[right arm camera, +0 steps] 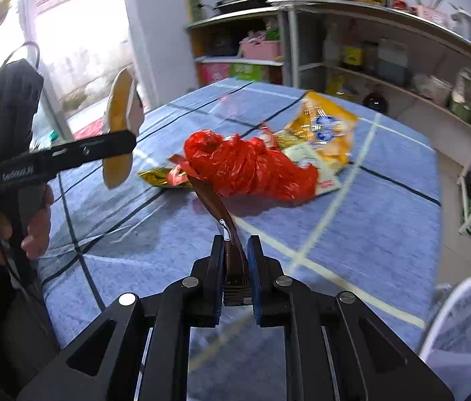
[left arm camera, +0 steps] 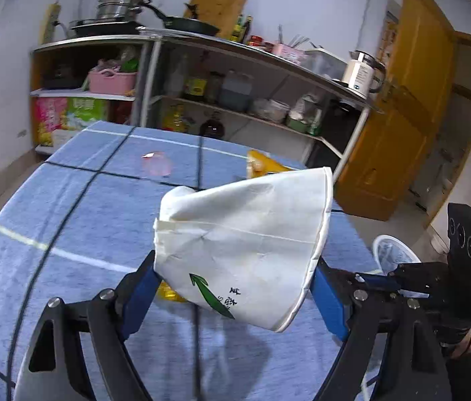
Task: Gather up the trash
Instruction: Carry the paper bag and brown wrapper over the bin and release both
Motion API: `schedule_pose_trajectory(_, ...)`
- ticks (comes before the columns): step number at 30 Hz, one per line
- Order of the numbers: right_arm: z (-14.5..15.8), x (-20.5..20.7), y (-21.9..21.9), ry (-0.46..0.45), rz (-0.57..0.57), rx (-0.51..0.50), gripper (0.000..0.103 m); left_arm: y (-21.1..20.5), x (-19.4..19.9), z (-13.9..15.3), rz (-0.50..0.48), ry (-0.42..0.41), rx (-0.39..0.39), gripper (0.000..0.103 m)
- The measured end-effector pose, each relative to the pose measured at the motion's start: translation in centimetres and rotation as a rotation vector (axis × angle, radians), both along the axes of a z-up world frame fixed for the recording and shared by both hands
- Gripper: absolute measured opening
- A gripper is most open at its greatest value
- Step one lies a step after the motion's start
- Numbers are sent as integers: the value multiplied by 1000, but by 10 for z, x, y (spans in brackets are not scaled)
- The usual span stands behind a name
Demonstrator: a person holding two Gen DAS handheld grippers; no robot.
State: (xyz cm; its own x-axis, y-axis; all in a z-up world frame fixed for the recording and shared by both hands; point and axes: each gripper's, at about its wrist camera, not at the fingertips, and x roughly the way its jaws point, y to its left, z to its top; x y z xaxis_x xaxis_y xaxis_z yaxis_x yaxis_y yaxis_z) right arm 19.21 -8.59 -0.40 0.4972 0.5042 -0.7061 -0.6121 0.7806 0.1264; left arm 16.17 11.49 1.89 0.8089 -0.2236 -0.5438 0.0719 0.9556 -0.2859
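Your left claw grips the white paper cup at frame centre, while your right claw pinches a brown strip above the tabletop.

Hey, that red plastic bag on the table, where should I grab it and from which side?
Take the red plastic bag at its bunched, knotted top left lump, coming from above and the near side. It lies crumpled across the wrappers, so a pinch on the raised lump should lift it without catching them.
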Motion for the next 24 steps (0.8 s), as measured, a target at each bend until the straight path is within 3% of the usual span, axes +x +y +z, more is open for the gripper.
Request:
schedule_pose_trajectory(11,15,-14,-35,-38,-78,21,14,-47,6,15,-88,-40,18,86)
schedule_pose_trajectory(24,26,-23,-129,-68,-330,57,14,-132,27,25,-237,-41,44,86)
